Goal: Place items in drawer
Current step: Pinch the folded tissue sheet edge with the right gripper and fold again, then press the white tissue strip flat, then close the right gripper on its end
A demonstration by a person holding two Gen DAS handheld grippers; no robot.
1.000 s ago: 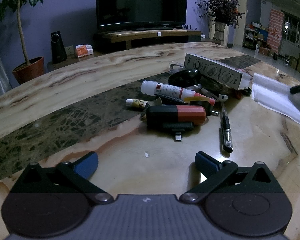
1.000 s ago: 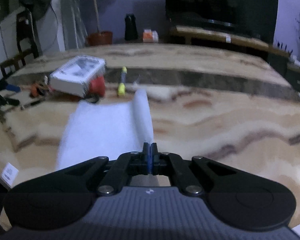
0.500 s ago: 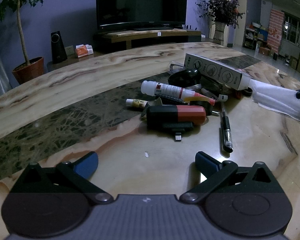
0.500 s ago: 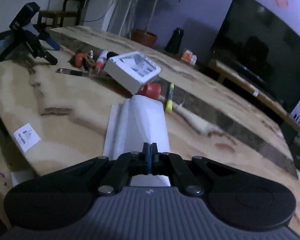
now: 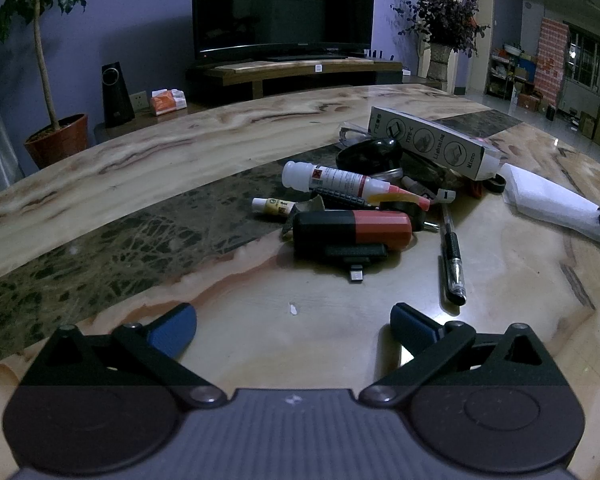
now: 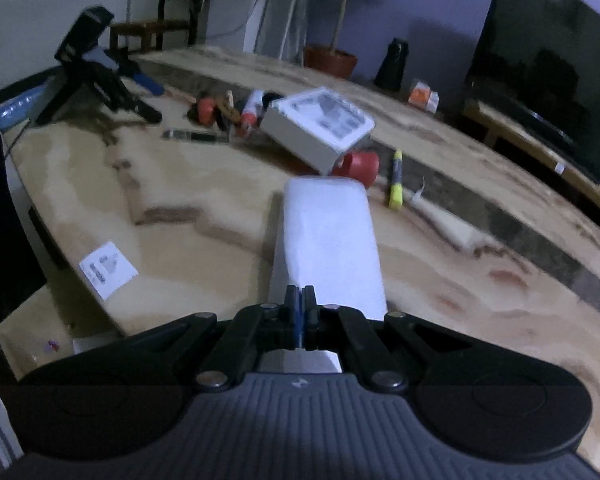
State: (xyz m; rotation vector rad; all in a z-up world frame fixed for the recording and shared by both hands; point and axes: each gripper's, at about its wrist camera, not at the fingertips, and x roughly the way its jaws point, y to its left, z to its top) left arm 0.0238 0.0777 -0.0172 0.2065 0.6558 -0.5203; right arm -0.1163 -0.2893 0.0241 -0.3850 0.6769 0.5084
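My right gripper is shut on the near edge of a white foam sheet, which lifts off the table and curls forward; the same white sheet shows at the right of the left wrist view. My left gripper rests low over the marble table, open and holding nothing. Just beyond it lies a pile: a black-and-red case, a glue bottle, a black pen, a white box. No drawer is in view.
A red cap, a yellow marker and the white box lie past the sheet. A white sticker marks the table edge. The left gripper stands far left. A TV and plants stand behind.
My right gripper has swung and lifted with the foam sheet, which now bends upward off the table. In the left wrist view the sheet has shifted and folded. The left gripper has stayed still.
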